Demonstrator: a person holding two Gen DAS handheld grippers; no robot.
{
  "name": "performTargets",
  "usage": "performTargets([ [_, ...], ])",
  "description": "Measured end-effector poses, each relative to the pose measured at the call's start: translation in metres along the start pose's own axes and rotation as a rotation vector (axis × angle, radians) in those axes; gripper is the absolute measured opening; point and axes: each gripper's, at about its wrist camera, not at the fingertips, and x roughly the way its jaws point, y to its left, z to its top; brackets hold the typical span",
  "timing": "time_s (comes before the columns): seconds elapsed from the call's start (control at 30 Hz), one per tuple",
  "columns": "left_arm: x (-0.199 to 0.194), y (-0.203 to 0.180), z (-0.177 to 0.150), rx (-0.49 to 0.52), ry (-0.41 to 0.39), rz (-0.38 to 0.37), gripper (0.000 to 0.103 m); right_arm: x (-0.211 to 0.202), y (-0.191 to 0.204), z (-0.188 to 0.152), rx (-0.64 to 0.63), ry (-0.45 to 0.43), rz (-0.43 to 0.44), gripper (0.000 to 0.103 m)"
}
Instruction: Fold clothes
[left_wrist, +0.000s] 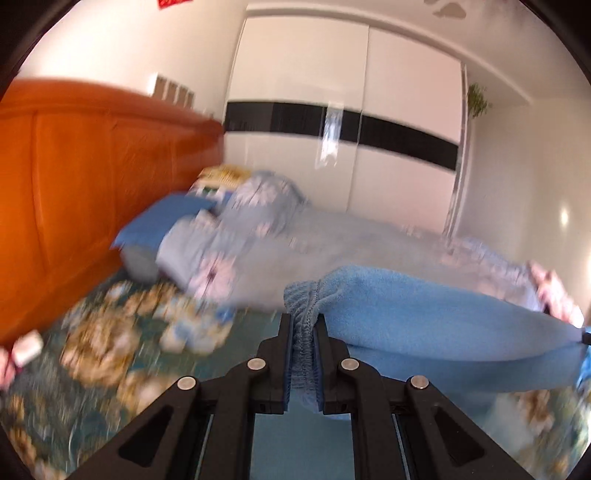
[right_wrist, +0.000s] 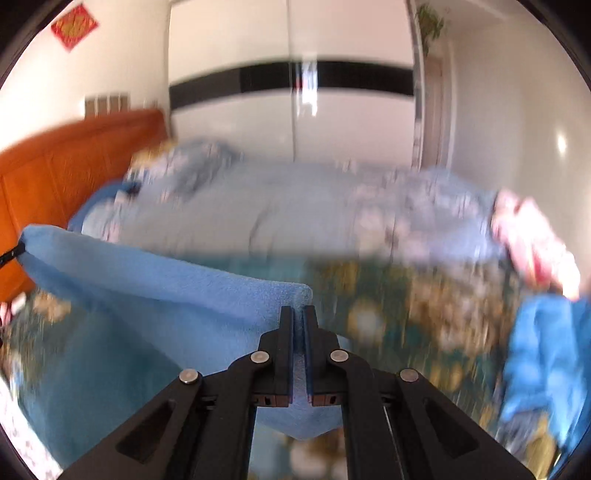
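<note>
Both the left claw (left_wrist: 303, 325) and right claw (right_wrist: 298, 317) are clamped on the blue garment (left_wrist: 424, 314), stretched above the bed (left_wrist: 110, 354), so folding looks barely begun.

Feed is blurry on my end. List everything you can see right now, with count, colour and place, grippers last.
light blue garment: one, fleecy, with an elastic hem, stretched in the air between both grippers over the bed
bedspread: one, teal with gold flowers, under the garment
quilt: one, pale blue floral, bunched along the far side of the bed
blue pillow: one, by the headboard
headboard: one, orange wood, left
wardrobe: one, white with a black band, far wall
bright blue cloth: one, right edge of the bed
left gripper: black, jaws shut on the elastic hem
right gripper: black, jaws shut on the garment's other end
</note>
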Motion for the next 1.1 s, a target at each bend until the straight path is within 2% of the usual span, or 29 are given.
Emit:
performTargets([
  [0.07,0.000,0.010,-0.047,-0.015,0.074,0.026,0.010,0.011,0.000,-0.044,0.039,0.086,0.025,0.004],
  [0.13,0.000,0.023,-0.099,-0.068,0.185,0.037,0.010,0.020,-0.004,-0.089,0.116,0.167,0.045,0.004],
  [0.17,-0.002,0.027,-0.120,-0.081,0.221,0.048,0.010,0.021,-0.005,-0.104,0.151,0.185,0.048,0.004],
  [0.23,-0.014,0.030,-0.150,-0.103,0.263,0.060,0.010,0.016,-0.004,-0.124,0.195,0.201,0.048,0.004],
  [0.3,-0.028,0.031,-0.172,-0.126,0.283,0.066,0.010,0.004,-0.002,-0.130,0.221,0.195,0.051,0.004],
  [0.4,-0.040,0.034,-0.183,-0.163,0.298,0.069,0.011,-0.011,0.004,-0.140,0.233,0.203,0.054,0.004],
  [0.53,-0.051,0.039,-0.193,-0.181,0.335,0.080,0.014,-0.017,0.011,-0.159,0.218,0.270,0.037,0.005],
  [0.7,-0.074,0.043,-0.197,-0.209,0.320,0.043,0.014,-0.032,0.020,-0.168,0.217,0.293,0.000,0.005],
  [0.8,-0.080,0.051,-0.195,-0.268,0.311,0.000,0.018,-0.041,0.026,-0.165,0.203,0.285,-0.033,0.006],
  [0.87,-0.081,0.054,-0.192,-0.312,0.306,-0.034,0.027,-0.047,0.028,-0.163,0.206,0.283,-0.056,0.007],
  [0.93,-0.080,0.057,-0.190,-0.373,0.295,-0.067,0.035,-0.054,0.030,-0.160,0.226,0.278,-0.072,0.011],
  [0.97,-0.078,0.057,-0.190,-0.404,0.302,-0.076,0.038,-0.057,0.031,-0.159,0.235,0.272,-0.080,0.018],
  [1.0,-0.075,0.058,-0.191,-0.436,0.308,-0.085,0.038,-0.062,0.032,-0.157,0.252,0.262,-0.086,0.026],
  [1.1,-0.064,0.055,-0.194,-0.520,0.353,-0.101,0.038,-0.071,0.032,-0.152,0.318,0.227,-0.082,0.035],
])
